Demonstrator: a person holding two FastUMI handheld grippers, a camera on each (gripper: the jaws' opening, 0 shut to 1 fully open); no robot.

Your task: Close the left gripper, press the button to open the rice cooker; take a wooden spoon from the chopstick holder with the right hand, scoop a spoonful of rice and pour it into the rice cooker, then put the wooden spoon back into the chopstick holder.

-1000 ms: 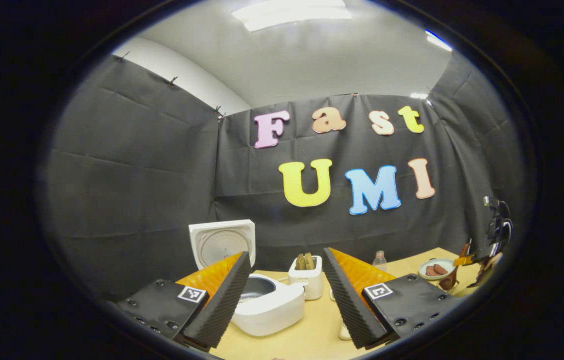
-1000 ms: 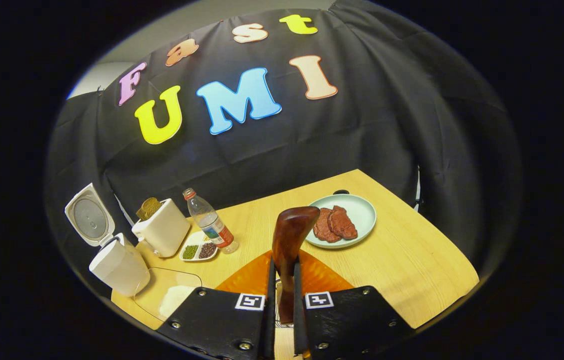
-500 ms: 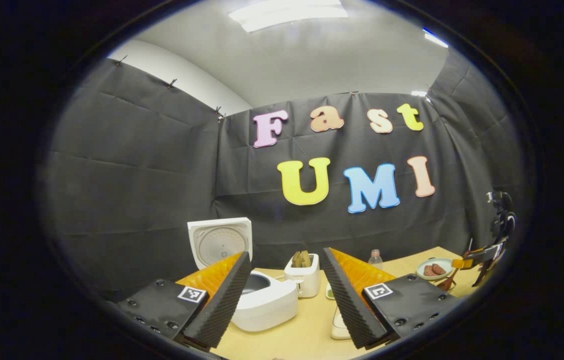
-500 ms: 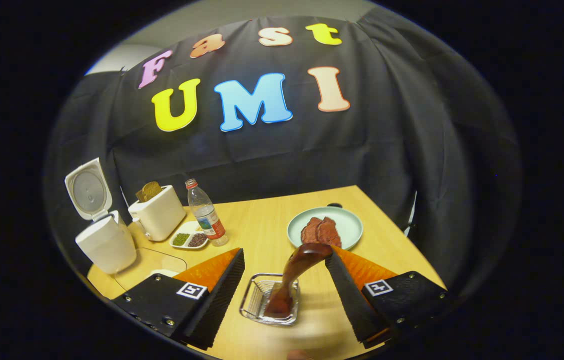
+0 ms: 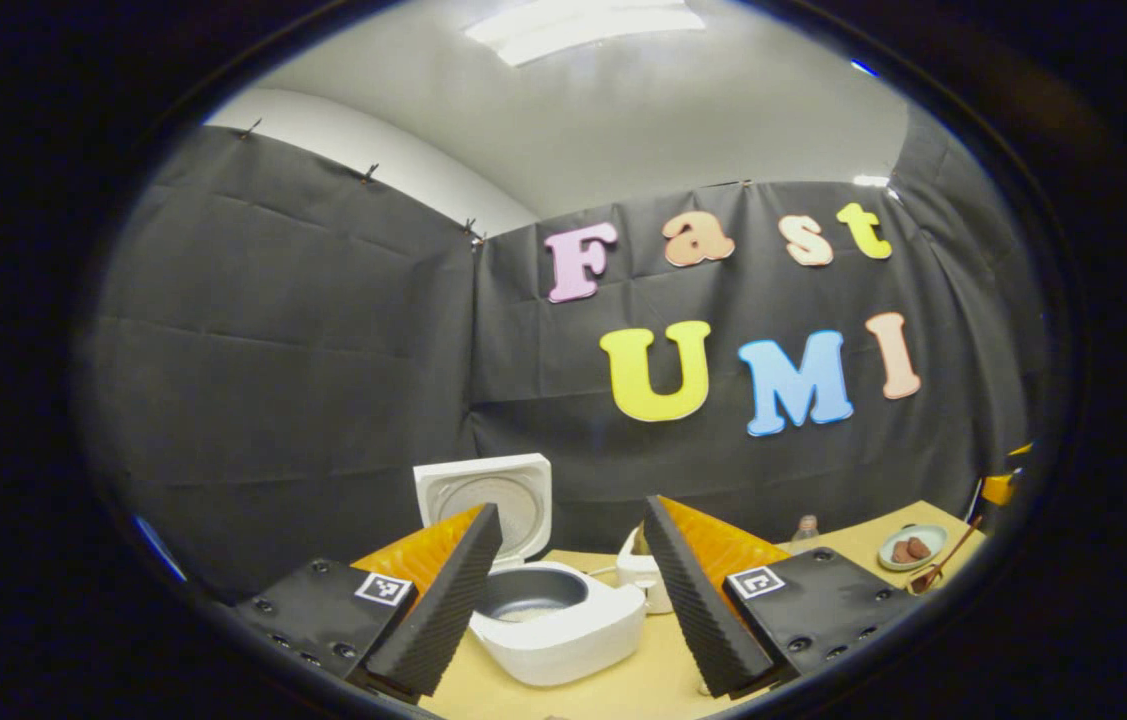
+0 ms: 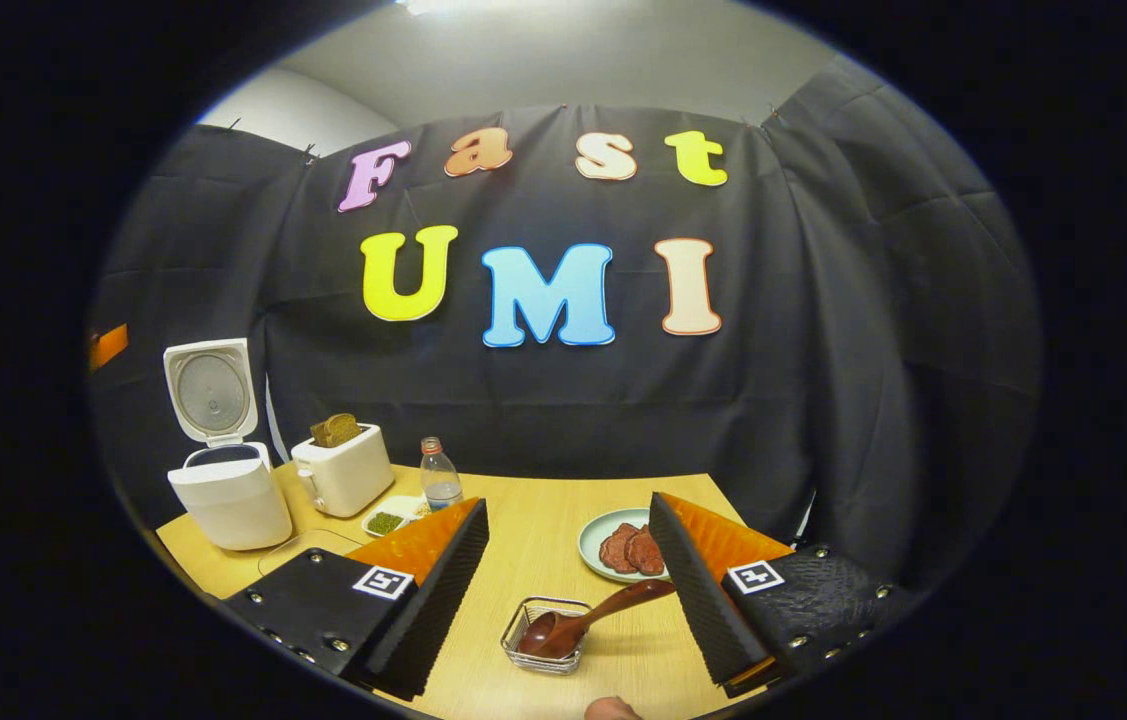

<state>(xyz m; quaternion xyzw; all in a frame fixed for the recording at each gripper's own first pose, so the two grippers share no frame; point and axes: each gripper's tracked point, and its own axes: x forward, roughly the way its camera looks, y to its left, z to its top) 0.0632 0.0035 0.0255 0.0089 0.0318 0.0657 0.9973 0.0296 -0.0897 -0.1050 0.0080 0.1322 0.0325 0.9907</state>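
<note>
- Right tool (image 6: 568, 585) spread wide, grasping nothing; it hangs above the bench (image 6: 533, 520), apart from the spoon.
- Wooden spoon (image 6: 588, 620) sits bowl-down in the wire chopstick holder (image 6: 543, 650), handle leaning out over the rim toward the right tool's far finger. Not upright; tilted low.
- Left tool (image 5: 573, 590) also spread, empty, pointed at the rice cooker (image 5: 558, 620).
- Rice cooker lid (image 5: 488, 500) stands up; the inner pot shows pale grains at the bottom. Cooker sits at the bench's left end, beside the toaster (image 6: 343, 475).
- Judgement: the last step looks done, with the spoon back in the holder and both tools released.
- Risk: the spoon leans hard on one rim of a light wire basket. A brush from the right tool as it pulls away could tip the holder or lever the spoon out onto the bench.
- Risk: the handle tip lies near the plate of meat (image 6: 623, 545); if the spoon slides, it may knock that rim.
- Risk: left tool fingers flank the open cooker; a careless drop could strike the raised lid and swing it shut.
- Bottle (image 6: 440, 480) and small dish (image 6: 388, 520) stand well clear of both tools.
</note>
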